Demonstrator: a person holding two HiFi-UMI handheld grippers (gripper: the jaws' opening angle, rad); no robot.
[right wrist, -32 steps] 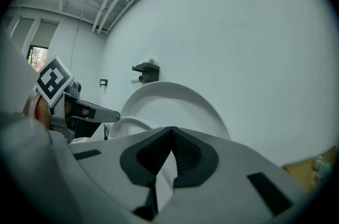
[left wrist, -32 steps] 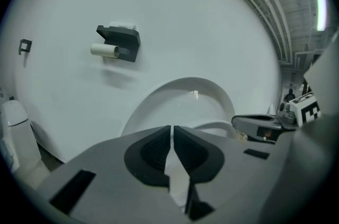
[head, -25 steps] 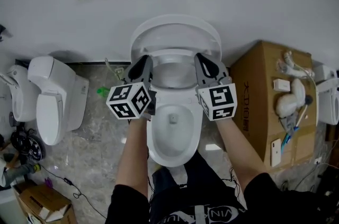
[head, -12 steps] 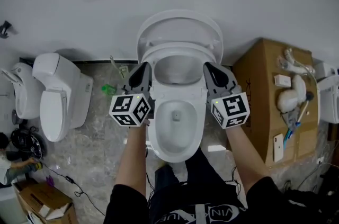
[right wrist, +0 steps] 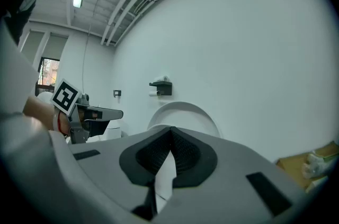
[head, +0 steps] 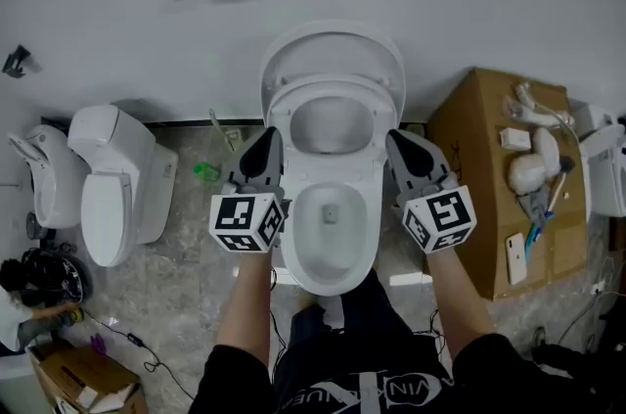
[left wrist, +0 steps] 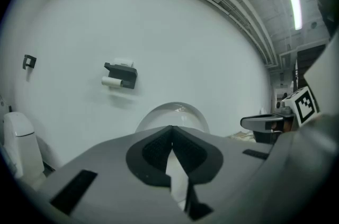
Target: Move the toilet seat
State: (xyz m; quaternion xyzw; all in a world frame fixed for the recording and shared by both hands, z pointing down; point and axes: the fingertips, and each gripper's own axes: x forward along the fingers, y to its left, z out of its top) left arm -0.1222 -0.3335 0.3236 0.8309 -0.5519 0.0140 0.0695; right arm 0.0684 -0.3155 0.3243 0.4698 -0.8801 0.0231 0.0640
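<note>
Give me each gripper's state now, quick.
Left gripper: closed, holding nothing.
Right gripper: closed, holding nothing; its jaws have just been opening slightly.

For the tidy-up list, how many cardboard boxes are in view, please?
2: a large cardboard box right of the middle toilet, and a small box in the lower-left corner. Others may be hidden.

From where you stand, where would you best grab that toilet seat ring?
Its upper free rim, from the front. The toilet seat appears tipped back toward the lid, hinged at the rear, and its ring is thin enough to pinch. The left gripper and right gripper, both shut, must open first.
</note>
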